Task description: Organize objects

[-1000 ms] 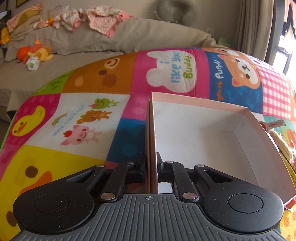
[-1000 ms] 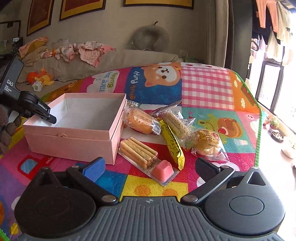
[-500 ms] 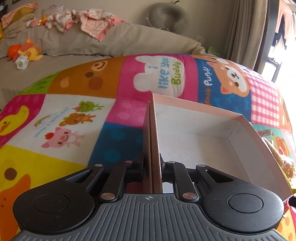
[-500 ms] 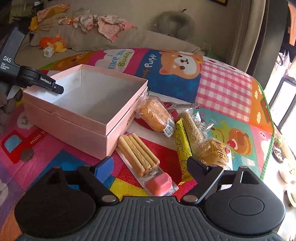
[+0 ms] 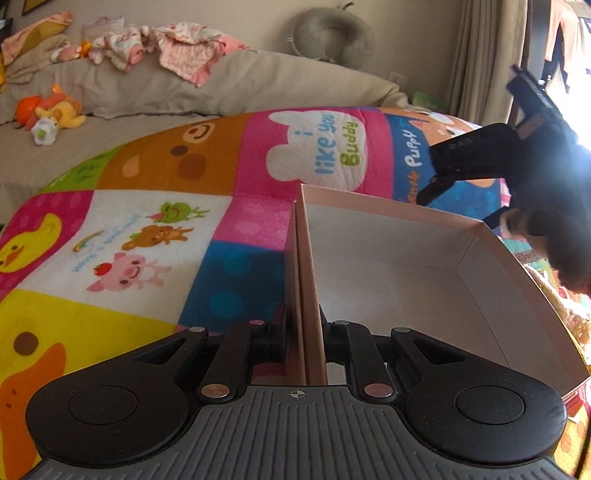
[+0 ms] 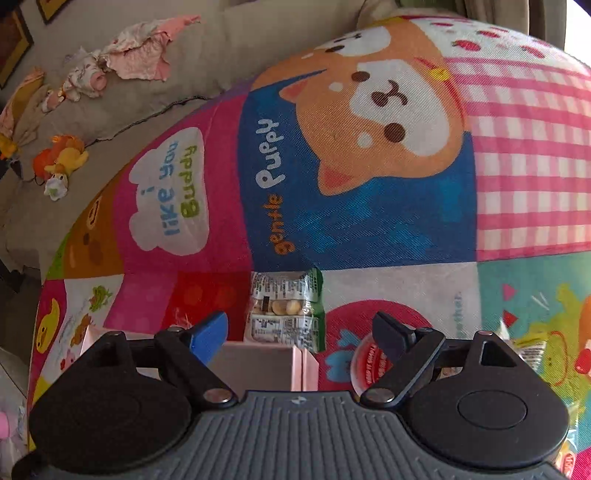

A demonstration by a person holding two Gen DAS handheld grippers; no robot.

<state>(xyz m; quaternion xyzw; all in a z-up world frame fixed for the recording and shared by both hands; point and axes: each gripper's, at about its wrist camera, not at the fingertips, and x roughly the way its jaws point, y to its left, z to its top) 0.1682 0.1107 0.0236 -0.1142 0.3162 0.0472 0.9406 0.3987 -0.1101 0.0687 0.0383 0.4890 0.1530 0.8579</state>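
A pink open box (image 5: pixel 388 280) with nothing inside sits on the cartoon play mat (image 5: pixel 147 236). My left gripper (image 5: pixel 303 317) is shut on its left wall. My right gripper (image 5: pixel 461 205) shows in the left wrist view above the box's far right corner. In the right wrist view my right gripper (image 6: pixel 299 325) is open, its jaws opening, and hangs over the box corner (image 6: pixel 303 365). Nothing is pressed between its fingers. A green-edged packet of nuts (image 6: pixel 286 310) lies on the mat just beyond the box, in line with the gap. A round red-lidded cup (image 6: pixel 367 363) sits by the right finger.
Wrapped snacks (image 5: pixel 565 314) lie on the mat along the box's right side. A beige sofa (image 5: pixel 221 85) behind the mat carries clothes, plush toys (image 5: pixel 48 114) and a grey neck pillow (image 5: pixel 328 33). Curtains hang at the far right.
My right gripper swung from above the snack pile to the box's far side, tipped further down, and came into the left wrist view. My left gripper kept its grip on the box wall.
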